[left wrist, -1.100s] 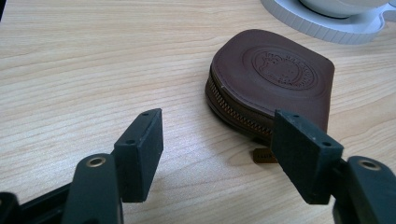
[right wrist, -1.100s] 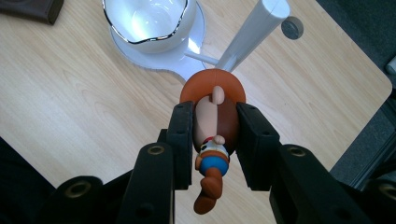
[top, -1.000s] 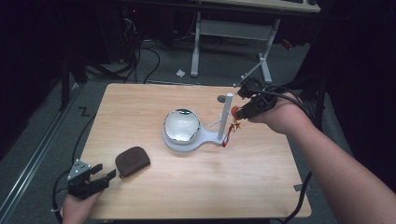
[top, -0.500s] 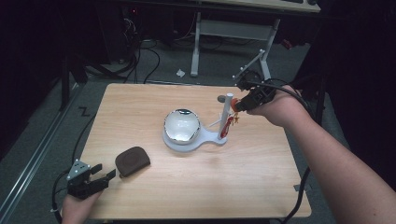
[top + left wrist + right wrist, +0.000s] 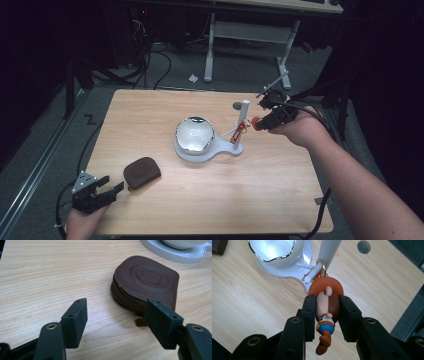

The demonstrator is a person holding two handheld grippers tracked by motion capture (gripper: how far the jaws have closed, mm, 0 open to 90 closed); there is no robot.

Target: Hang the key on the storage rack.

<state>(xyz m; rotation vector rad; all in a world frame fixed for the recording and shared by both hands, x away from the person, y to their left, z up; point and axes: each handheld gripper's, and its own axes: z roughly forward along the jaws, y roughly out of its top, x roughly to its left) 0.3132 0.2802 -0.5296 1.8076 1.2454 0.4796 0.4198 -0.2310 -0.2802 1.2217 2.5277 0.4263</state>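
On my left, the left tool (image 5: 111,191) sits at the near left corner of the counter (image 5: 150,115), its two jaws spread apart with nothing between them. Just beyond its tips lies one brown zipped pouch (image 5: 147,282), flat on the wood, with a round stamped mark on its top and a small zipper tab (image 5: 141,322) poking out at the near edge; the right jaw stands close beside the pouch without touching it, as far as I can see from the left gripper view. Moving toward the middle, I count one white bowl (image 5: 194,134) with a shiny rim, seated on one white stand base (image 5: 220,150). From the right end of that base one white post (image 5: 243,117) rises, with short pegs sticking out of it. On the right, the right tool (image 5: 259,122) is clenched on one small toy figure (image 5: 327,310), a keychain charm with an orange hat, a brown head, a blue middle and brown feet; the pads press on both sides of its head. The figure is in the air right against the post, and its gold ring (image 5: 321,265) at the hat end is at one of the pegs. One grey round plug (image 5: 363,246) sits in the counter beyond the post.
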